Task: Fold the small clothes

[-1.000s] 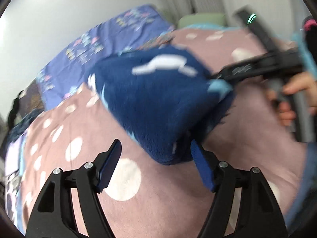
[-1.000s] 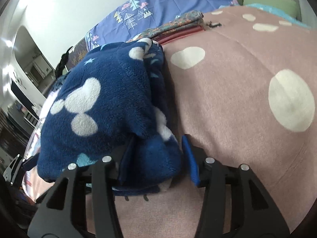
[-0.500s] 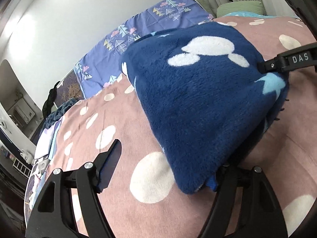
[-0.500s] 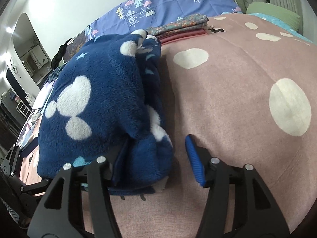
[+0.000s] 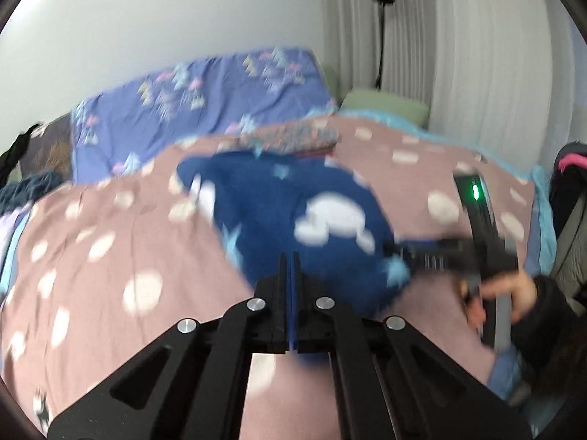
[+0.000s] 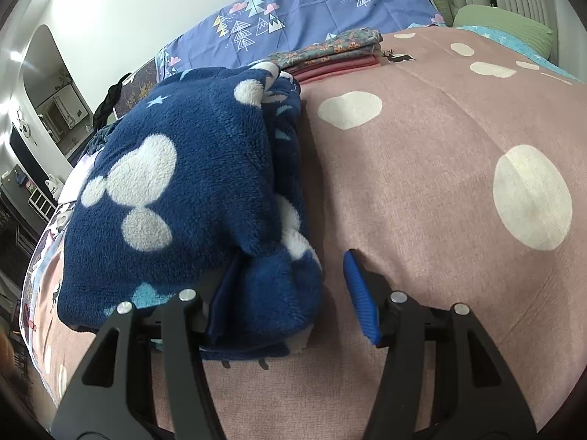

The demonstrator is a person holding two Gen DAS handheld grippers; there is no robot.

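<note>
Checking jaws first: our left gripper (image 5: 291, 267) has its jaws pressed together with nothing between them, clear of the fleece (image 6: 176, 198) and above its near edge. Our right gripper (image 6: 290, 293) has jaws apart; they have been opening a little. The fleece's near corner sits between them, left pad tucked into the fold, right pad standing off the cloth on bare bedspread (image 6: 458, 183). So nothing is clamped, as far as we can see.

The fleece, navy with white blobs, lies folded into a thick bundle on the pink dotted bedspread, toward its left side in the right wrist view. A folded stack (image 6: 341, 51) sits near the far edge, beside the purple sheet (image 6: 293, 14).

We read the step as letting go after the fold. To do it well:
- back the right gripper straight out along the fold line, so the tucked pad doesn't drag the top layer open
- keep the jaws wide until clear
- keep the left gripper high; pile this thick snags easily
- check the layers stay squared; the right-hand edge looks slightly stepped

Left wrist view is blurred, so edge detail there is unclear.
</note>
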